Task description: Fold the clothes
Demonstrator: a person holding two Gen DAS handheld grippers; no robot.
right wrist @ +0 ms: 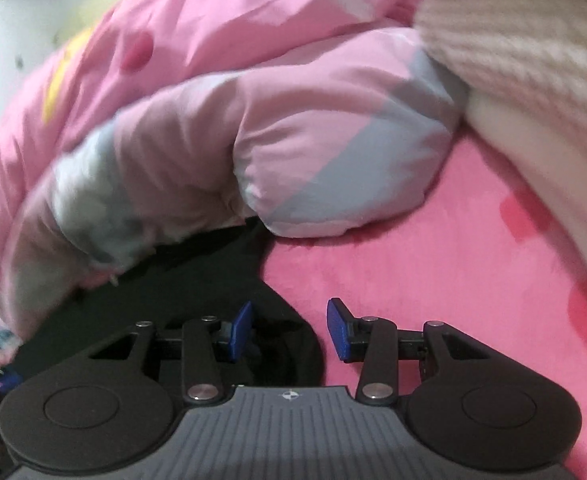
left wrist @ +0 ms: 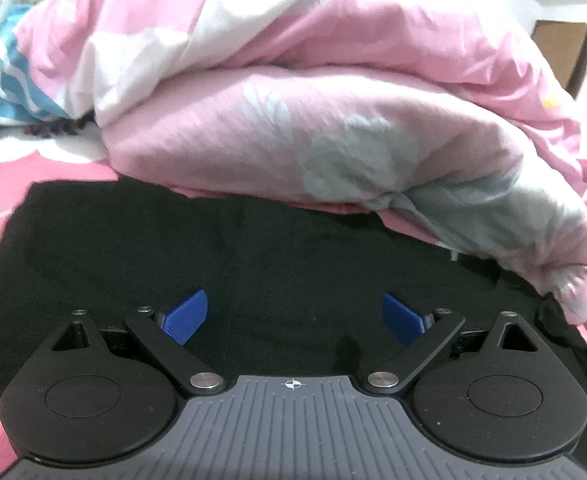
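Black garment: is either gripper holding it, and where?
No. The left gripper and right gripper are both open over the black garment, pinching nothing.

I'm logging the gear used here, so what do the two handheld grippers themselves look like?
Both look alike. The left gripper and right gripper each have a grey ribbed body with a small crosshair mark, two round black discs, black link arms with silver pivot pins, and blue ribbed fingers. No cables show.
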